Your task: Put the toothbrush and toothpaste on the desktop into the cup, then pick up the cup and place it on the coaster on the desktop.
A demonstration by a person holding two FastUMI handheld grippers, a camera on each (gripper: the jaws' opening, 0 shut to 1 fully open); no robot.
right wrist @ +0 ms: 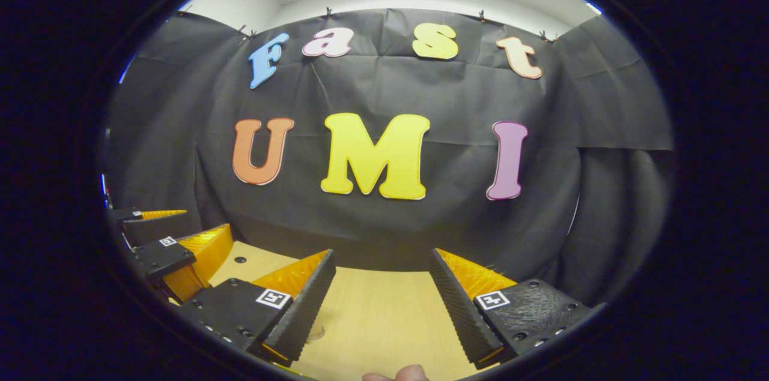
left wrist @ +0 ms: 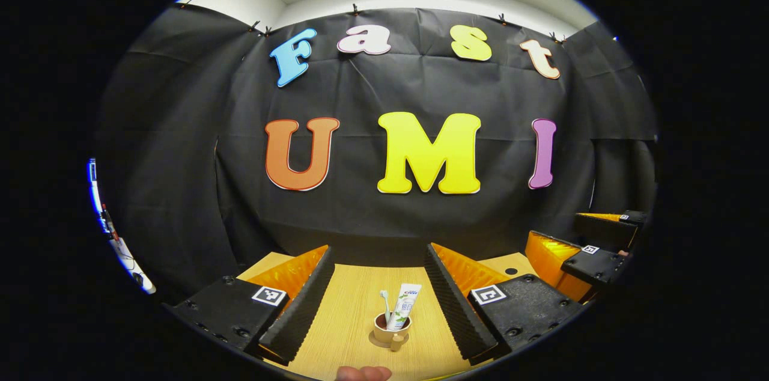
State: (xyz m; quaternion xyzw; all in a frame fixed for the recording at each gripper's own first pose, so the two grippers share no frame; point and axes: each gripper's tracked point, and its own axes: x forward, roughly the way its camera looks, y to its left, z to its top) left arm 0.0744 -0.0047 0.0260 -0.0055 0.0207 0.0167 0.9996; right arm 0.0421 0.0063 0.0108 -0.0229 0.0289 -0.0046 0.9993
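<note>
A small brown cup (left wrist: pixel 384 328) stands on the wooden desktop (left wrist: pixel 348 309), on a pale round coaster (left wrist: pixel 377 342), its handle toward me. A white toothbrush (left wrist: pixel 385 303) and a white toothpaste tube (left wrist: pixel 406 304) stand upright inside it. My left gripper (left wrist: pixel 378 255) is open, and the cup sits low between its two fingers without touching either. In the right gripper view my right gripper (right wrist: pixel 382 258) is open over bare wood with nothing between its fingers. A pale round edge (right wrist: pixel 315 331) peeks out beside its left finger; I cannot tell what it is.
The right gripper (left wrist: pixel 592 258) shows at the far right of the left gripper view, and the left gripper (right wrist: pixel 174 249) at the far left of the right gripper view. A person's fingertip (left wrist: pixel 363 374) sits at the bottom edge. The black cloth wall closes the desk's far side.
</note>
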